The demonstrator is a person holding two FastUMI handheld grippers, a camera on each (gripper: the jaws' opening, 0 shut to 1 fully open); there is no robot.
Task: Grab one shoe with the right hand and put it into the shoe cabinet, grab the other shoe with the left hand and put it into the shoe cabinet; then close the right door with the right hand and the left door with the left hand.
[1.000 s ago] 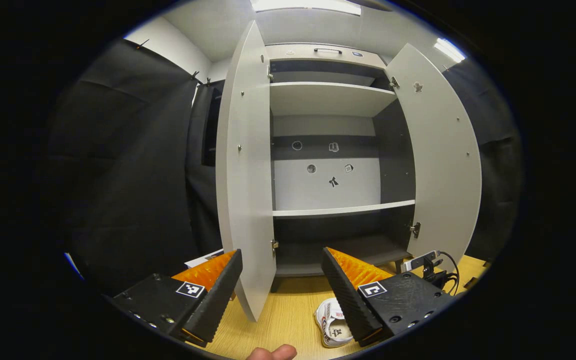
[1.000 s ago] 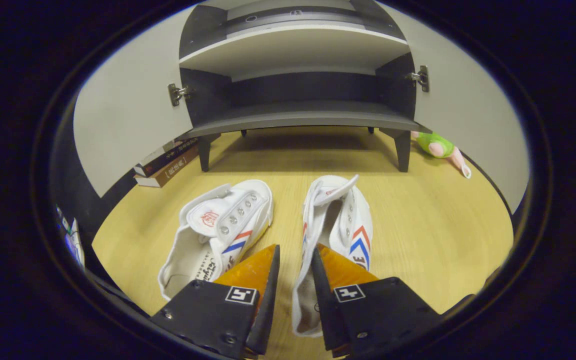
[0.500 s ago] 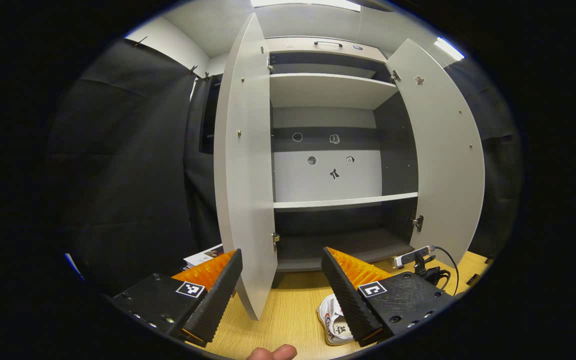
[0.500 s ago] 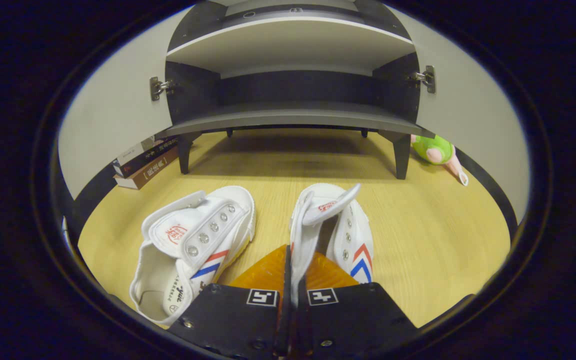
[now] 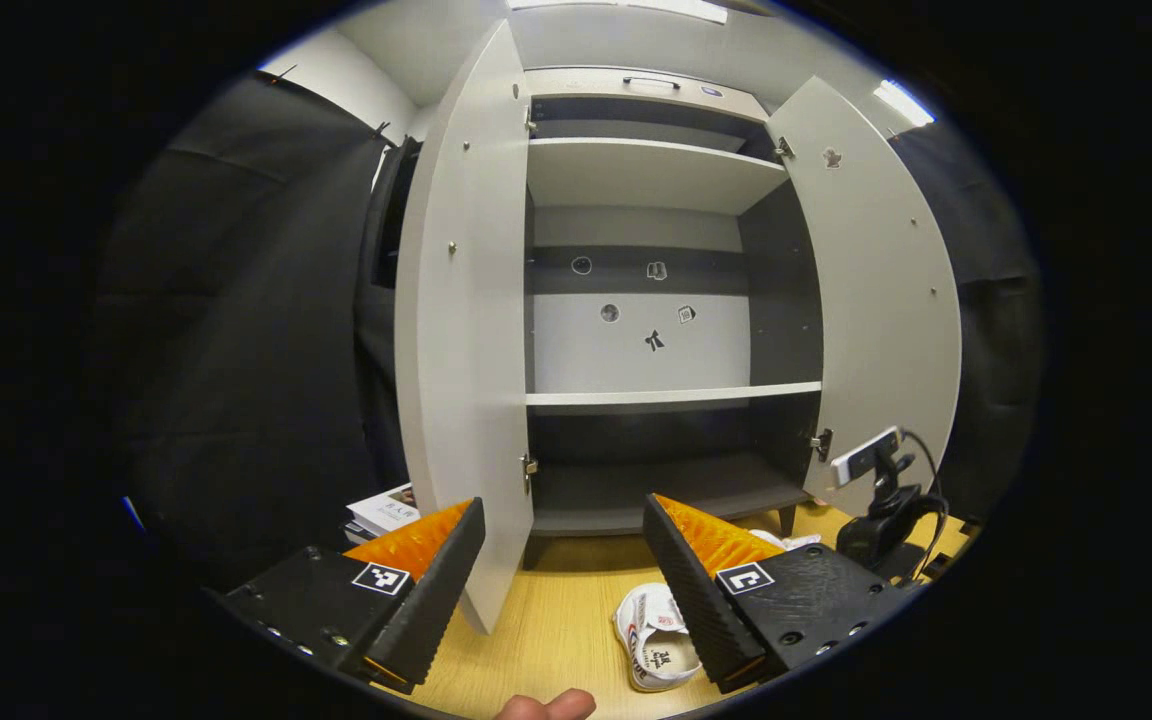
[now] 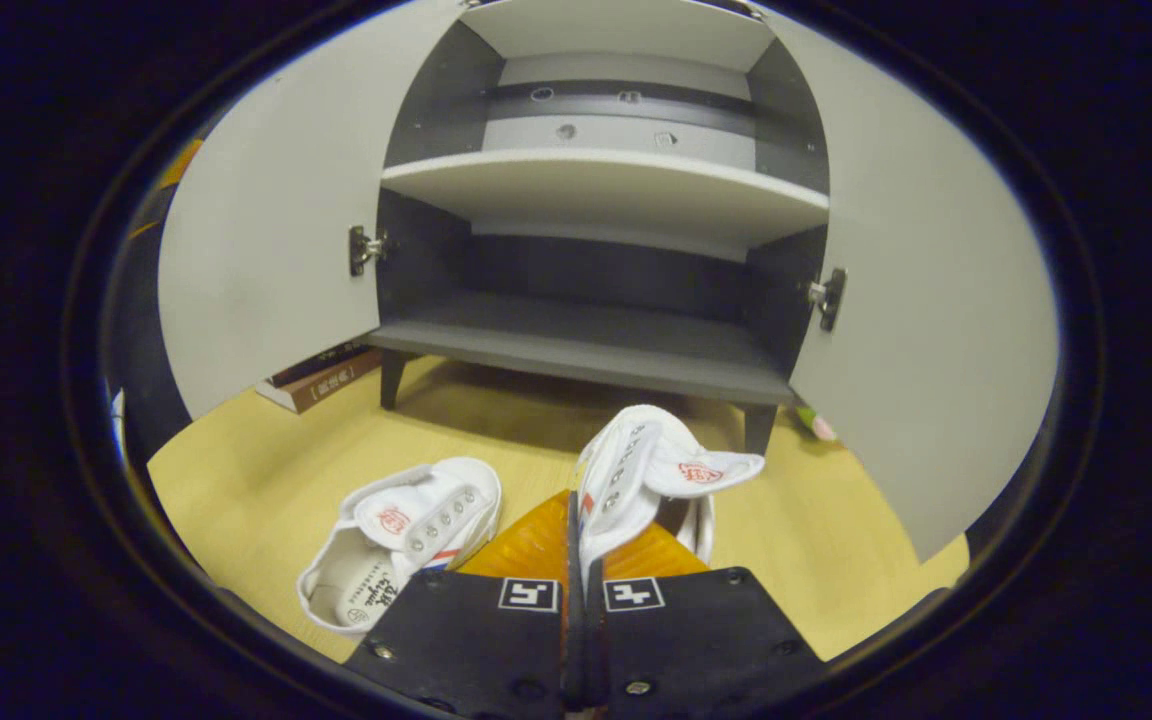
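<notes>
A: Right gripper (image 6: 581, 560)?

B: My fingers are clamped on the side wall of the white canvas shoe with red and blue stripes (image 6: 651, 470), so it hangs in front of me, aimed at the bottom shelf of the grey two-door shoe cabinet (image 6: 586, 345). Both doors stand wide for the drop.

A: Left gripper (image 5: 566, 570)?

B: Spread wide, holding nothing, parked facing the cabinet until its turn. The second white canvas shoe (image 6: 401, 540) lies on the light wooden floor (image 6: 266, 480).

A: Change?

B: A second ago my right fingers were apart around the shoe on the floor; now they're pinched on it, lifted, cabinet nearer.
</notes>
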